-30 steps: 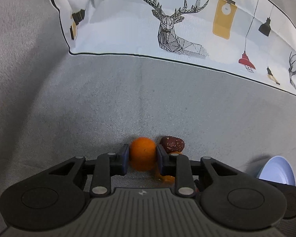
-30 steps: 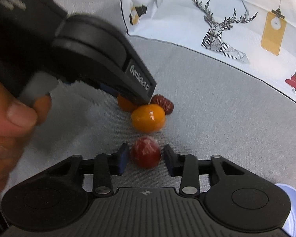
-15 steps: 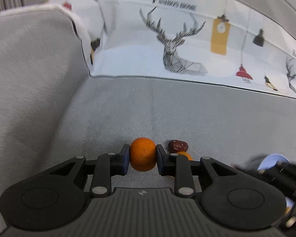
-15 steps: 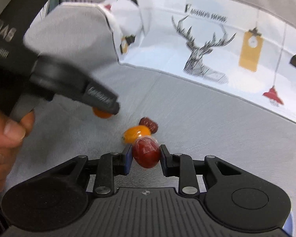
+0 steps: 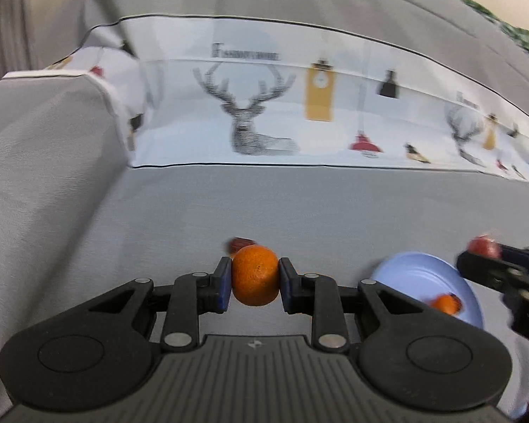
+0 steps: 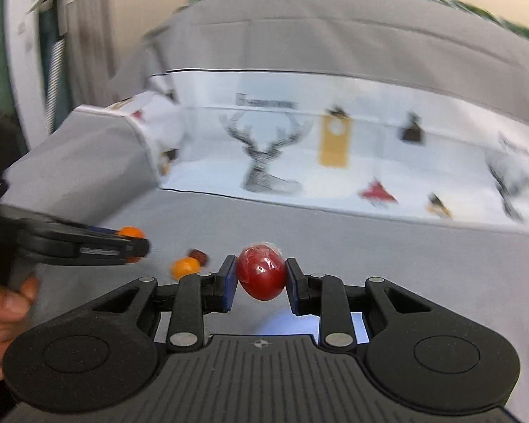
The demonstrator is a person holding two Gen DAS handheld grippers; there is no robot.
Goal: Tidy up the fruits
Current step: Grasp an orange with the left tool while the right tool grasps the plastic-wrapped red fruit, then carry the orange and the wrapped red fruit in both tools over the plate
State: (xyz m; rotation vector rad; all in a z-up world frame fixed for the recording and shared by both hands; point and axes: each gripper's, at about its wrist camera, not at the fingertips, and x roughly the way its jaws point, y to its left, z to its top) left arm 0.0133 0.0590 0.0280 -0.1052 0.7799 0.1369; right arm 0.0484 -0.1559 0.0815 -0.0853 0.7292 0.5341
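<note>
My left gripper (image 5: 254, 278) is shut on a small orange (image 5: 254, 275) and holds it above the grey sofa seat. My right gripper (image 6: 261, 278) is shut on a red plastic-wrapped fruit (image 6: 261, 276), held above the light blue plate (image 6: 285, 324). The plate (image 5: 416, 275) sits right of the left gripper and holds a small orange fruit (image 5: 444, 304). A dark red date (image 6: 198, 256) and an orange fruit (image 6: 184, 267) lie on the seat. The date (image 5: 239, 242) shows just behind the held orange.
The grey sofa seat (image 5: 158, 232) is bounded by a grey armrest (image 5: 46, 162) on the left and a deer-print cloth (image 5: 264, 116) over the backrest. A person's hand (image 6: 3, 303) holds the left gripper at the left edge.
Both grippers have lifted with their fruits. The right gripper closed on the red fruit and moved right over the plate. The left gripper rose with the orange.
</note>
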